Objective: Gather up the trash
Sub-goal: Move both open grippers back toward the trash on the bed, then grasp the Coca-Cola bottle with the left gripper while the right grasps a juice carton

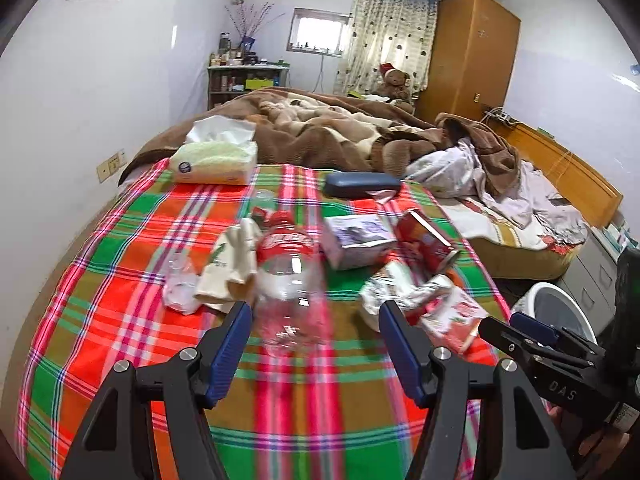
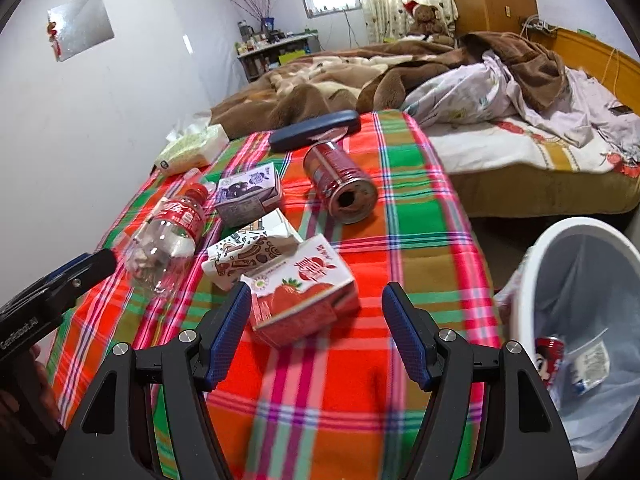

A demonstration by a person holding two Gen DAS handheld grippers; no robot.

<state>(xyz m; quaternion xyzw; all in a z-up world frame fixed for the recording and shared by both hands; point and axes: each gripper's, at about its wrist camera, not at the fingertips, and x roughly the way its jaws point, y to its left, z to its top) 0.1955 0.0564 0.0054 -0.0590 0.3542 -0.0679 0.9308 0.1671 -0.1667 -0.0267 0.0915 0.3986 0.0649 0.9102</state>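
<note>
several cartons [image 2: 304,300] crowd one clear bottle [image 2: 168,240].

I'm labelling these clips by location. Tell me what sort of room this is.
Most likely a lived-in home bedroom. A bed with a rumpled brown blanket fills the far side, a wooden wardrobe stands beside a curtained window, and a teddy bear in a Santa hat sits by it.

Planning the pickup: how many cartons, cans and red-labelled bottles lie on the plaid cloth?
Cartons: 3 (purple carton, brown-patterned carton, strawberry carton)
Cans: 1 (red can)
Bottles: 1 (red-labelled bottle)
Total: 5
Cream flattened item: kind unclear, uncounted.
</note>
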